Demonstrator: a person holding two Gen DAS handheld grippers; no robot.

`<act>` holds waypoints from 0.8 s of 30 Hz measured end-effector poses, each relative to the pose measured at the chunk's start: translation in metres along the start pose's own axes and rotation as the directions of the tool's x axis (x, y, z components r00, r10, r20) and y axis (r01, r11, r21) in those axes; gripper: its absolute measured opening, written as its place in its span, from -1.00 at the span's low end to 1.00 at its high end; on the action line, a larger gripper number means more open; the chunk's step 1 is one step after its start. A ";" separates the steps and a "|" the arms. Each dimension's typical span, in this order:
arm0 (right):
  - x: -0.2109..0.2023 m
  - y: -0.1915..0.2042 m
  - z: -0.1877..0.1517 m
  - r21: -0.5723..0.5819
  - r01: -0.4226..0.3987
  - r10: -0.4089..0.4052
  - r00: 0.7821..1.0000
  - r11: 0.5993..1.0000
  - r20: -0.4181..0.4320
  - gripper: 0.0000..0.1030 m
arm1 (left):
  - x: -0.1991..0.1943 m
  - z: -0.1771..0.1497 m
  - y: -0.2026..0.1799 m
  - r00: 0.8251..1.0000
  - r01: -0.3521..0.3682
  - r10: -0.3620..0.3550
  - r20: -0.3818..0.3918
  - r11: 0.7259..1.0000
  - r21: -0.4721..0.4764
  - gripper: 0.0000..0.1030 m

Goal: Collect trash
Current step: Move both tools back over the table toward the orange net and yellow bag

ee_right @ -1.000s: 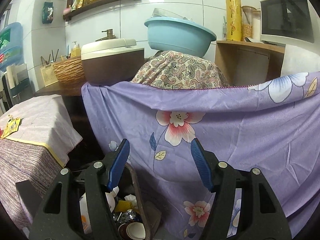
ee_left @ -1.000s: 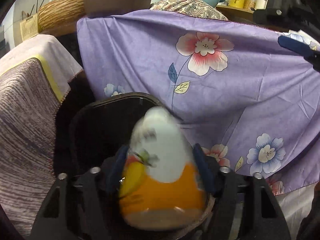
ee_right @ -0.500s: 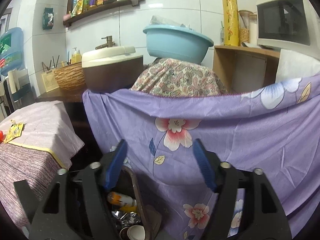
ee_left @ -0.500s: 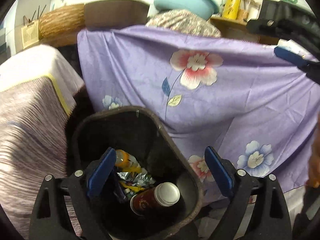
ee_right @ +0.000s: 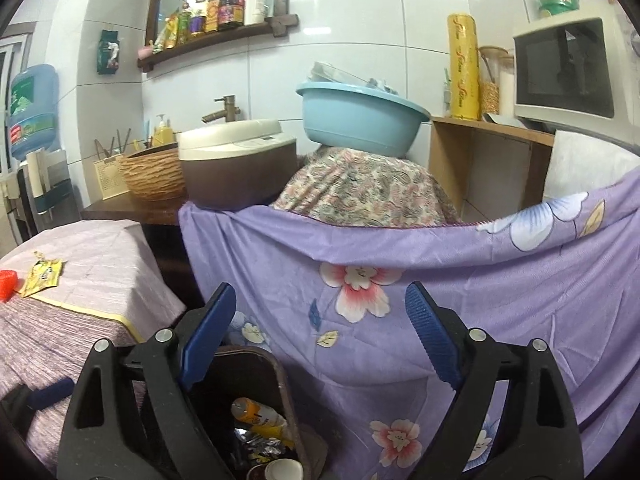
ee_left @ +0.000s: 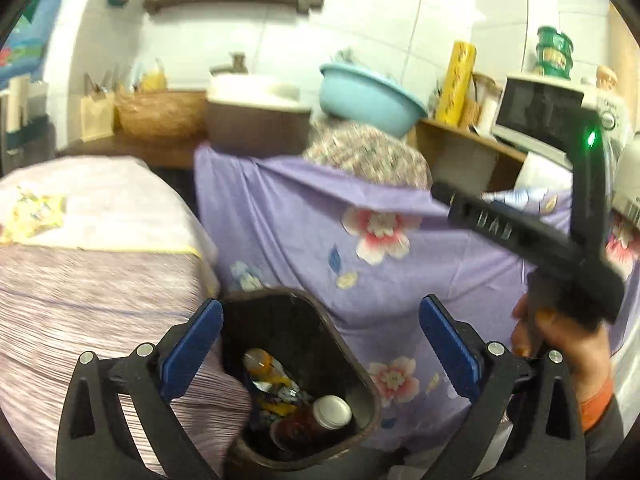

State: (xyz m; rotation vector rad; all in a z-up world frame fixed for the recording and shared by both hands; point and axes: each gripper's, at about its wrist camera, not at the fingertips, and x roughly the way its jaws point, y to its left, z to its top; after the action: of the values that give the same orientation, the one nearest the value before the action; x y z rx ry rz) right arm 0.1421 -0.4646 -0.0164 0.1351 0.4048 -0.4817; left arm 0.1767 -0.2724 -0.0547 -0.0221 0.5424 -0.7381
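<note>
A dark trash bin (ee_left: 352,364) stands on the floor between the striped table and the purple cloth. Inside lie an orange bottle (ee_left: 260,360), foil wrappers (ee_left: 276,390) and a brown cup with a white lid (ee_left: 330,412). My left gripper (ee_left: 320,344) is open and empty above the bin. My right gripper (ee_right: 320,336) is open and empty, above and right of the bin (ee_right: 286,384), where the orange bottle (ee_right: 256,410) shows. A yellow wrapper (ee_right: 42,276) and a red cap (ee_right: 7,282) lie on the striped table. The right gripper's body (ee_left: 560,236) crosses the left wrist view.
A purple floral cloth (ee_right: 440,312) hangs right of the bin. The striped table (ee_right: 68,300) stands to its left. Behind are a rice cooker (ee_right: 236,160), a wicker basket (ee_right: 154,174), a blue basin (ee_right: 360,116) and a microwave (ee_right: 568,68).
The left gripper has opened and let the orange bottle drop into the bin, then risen and tilted up. The right gripper has risen a little.
</note>
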 end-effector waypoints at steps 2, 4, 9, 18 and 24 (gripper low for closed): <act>-0.004 0.012 0.001 -0.006 -0.029 0.029 1.000 1.000 0.007 0.77 | -0.015 0.008 0.007 1.000 -0.019 0.019 0.023 1.000 0.006 0.89; -0.007 0.025 0.002 -0.016 -0.059 0.060 0.998 0.998 0.010 0.83 | -0.029 0.016 0.018 0.998 -0.042 0.042 0.046 0.999 0.006 0.89; -0.012 0.072 -0.001 -0.063 -0.158 0.158 0.987 0.985 -0.004 0.85 | -0.057 0.030 0.055 0.985 -0.156 0.154 0.071 0.987 0.024 0.89; -0.013 0.160 -0.015 -0.141 -0.318 0.311 0.948 0.938 -0.066 0.86 | -0.100 0.032 0.127 0.935 -0.351 0.349 0.059 0.936 0.028 0.89; -0.018 0.212 -0.026 -0.191 -0.407 0.391 0.913 0.893 -0.114 0.86 | -0.125 0.023 0.169 0.908 -0.419 0.419 0.035 0.908 0.006 0.89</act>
State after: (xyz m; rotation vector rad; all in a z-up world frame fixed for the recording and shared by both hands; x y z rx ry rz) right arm 0.2197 -0.2656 -0.0259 0.0272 0.4836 -0.0242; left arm 0.2190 -0.0702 -0.0116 0.0927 0.4891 -0.3189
